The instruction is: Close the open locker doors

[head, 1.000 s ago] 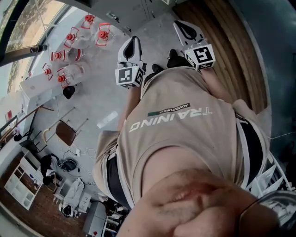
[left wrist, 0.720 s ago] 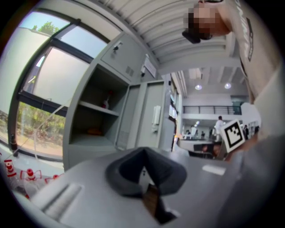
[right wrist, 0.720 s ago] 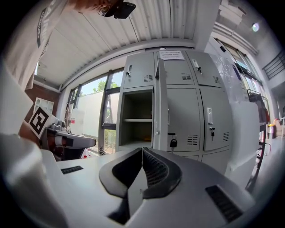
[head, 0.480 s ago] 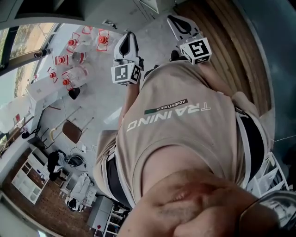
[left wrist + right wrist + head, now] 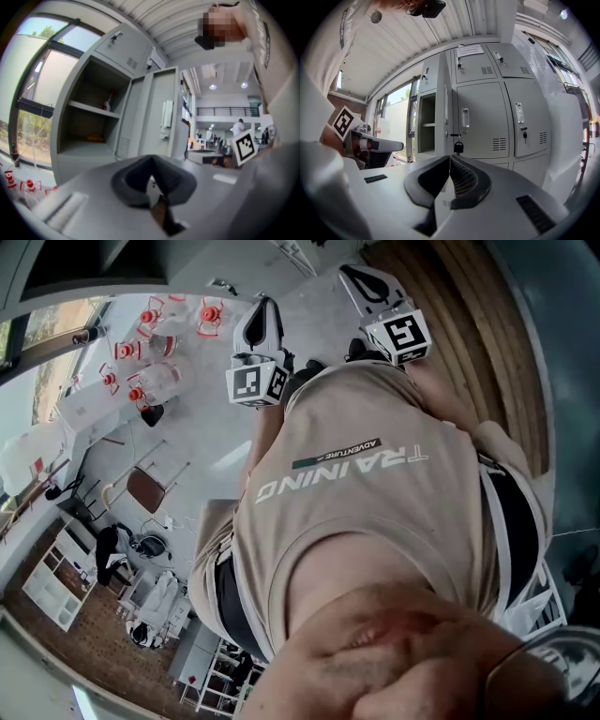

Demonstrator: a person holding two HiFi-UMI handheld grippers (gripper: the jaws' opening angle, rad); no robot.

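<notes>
The grey locker bank [image 5: 497, 108] fills the right gripper view. One tall compartment [image 5: 426, 124] at its left stands open, its door [image 5: 446, 110] seen edge-on. In the left gripper view the same open locker [image 5: 89, 117] shows its shelves, with the door [image 5: 157, 110] swung out to the right. My left gripper [image 5: 151, 161] is shut with nothing in it and points at that locker from a distance. My right gripper [image 5: 450, 159] is also shut on nothing, aimed at the closed doors. In the head view both grippers [image 5: 264, 320] [image 5: 366, 287] are held out ahead of my torso.
A padlock [image 5: 458, 146] hangs on a closed door beside the open one. Several water bottles with red caps [image 5: 155, 371] stand on the floor at the left, near a window [image 5: 33, 93]. A chair [image 5: 145, 491] is further back. A wooden wall [image 5: 469, 324] runs along the right.
Both grippers have shifted slightly up and to the left in the head view. The bottles and the chair have drifted as my head turned. Both grippers stay shut.
</notes>
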